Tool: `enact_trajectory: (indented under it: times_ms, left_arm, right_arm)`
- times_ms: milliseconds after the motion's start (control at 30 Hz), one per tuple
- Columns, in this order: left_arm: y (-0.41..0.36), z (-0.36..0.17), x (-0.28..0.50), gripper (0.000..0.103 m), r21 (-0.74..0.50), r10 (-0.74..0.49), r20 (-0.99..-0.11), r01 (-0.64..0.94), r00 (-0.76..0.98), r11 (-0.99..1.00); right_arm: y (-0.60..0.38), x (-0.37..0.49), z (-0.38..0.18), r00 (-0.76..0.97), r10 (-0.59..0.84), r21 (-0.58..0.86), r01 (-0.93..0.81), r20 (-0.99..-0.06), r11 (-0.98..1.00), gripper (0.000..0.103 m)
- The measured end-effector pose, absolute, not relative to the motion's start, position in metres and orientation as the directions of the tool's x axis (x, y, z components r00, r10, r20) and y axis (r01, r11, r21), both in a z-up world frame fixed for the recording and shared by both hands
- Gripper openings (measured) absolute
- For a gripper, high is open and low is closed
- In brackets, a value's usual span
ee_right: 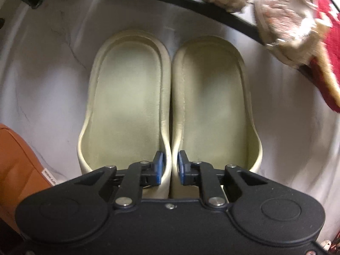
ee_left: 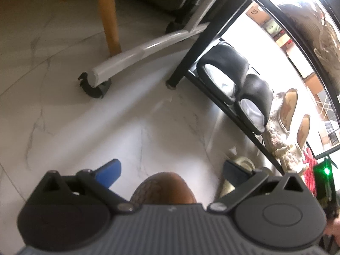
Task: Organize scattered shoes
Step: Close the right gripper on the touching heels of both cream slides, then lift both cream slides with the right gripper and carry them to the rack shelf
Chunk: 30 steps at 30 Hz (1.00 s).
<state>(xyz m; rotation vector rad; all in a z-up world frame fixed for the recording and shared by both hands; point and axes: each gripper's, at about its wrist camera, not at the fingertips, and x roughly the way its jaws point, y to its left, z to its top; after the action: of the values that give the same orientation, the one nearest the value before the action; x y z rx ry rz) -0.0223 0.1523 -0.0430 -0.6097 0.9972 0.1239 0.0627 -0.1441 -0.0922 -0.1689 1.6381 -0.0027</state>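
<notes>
In the right wrist view two cream slippers, left (ee_right: 125,97) and right (ee_right: 214,97), lie side by side on the marble floor. My right gripper (ee_right: 170,166) is shut on their two touching inner walls, near the back end. In the left wrist view my left gripper (ee_left: 170,170) is open and wide above the floor, with a brown shoe (ee_left: 163,188) just under its body. A black shoe rack (ee_left: 250,125) stands at the right and holds two black shoes (ee_left: 225,68) and a pair of beaded beige shoes (ee_left: 282,127).
A wooden leg (ee_left: 108,19) and a grey wheeled base (ee_left: 136,57) stand at the back of the left wrist view. A tan shoe (ee_right: 14,159) lies at the left and beaded shoes (ee_right: 284,21) and a red slipper (ee_right: 327,48) at the upper right of the right wrist view.
</notes>
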Motion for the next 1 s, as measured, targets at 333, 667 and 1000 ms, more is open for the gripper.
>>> enact_trajectory:
  times_ms: [333,667,1000]
  left_arm:
    - [0.155,-0.044,-0.024,0.102,-0.428,-0.175,-0.819,-0.378,0.547,0.821]
    - [0.153,-0.044,-0.024,0.102,-0.428,-0.172,-0.820,-0.386,0.546,0.818]
    - [0.150,-0.045,-0.021,0.102,-0.430,-0.175,-0.818,-0.380,0.548,0.819]
  right_arm:
    - [-0.174,-0.004,-0.030,0.066,-0.010,-0.013,-0.043,-0.998,0.999,0.015]
    - [-0.216,-0.021,0.093,0.295,0.008,0.009,0.004,-0.956,1.000,0.015]
    - [-0.230,0.029,0.190,0.538,-0.038,-0.027,0.029,-0.842,0.999,0.015]
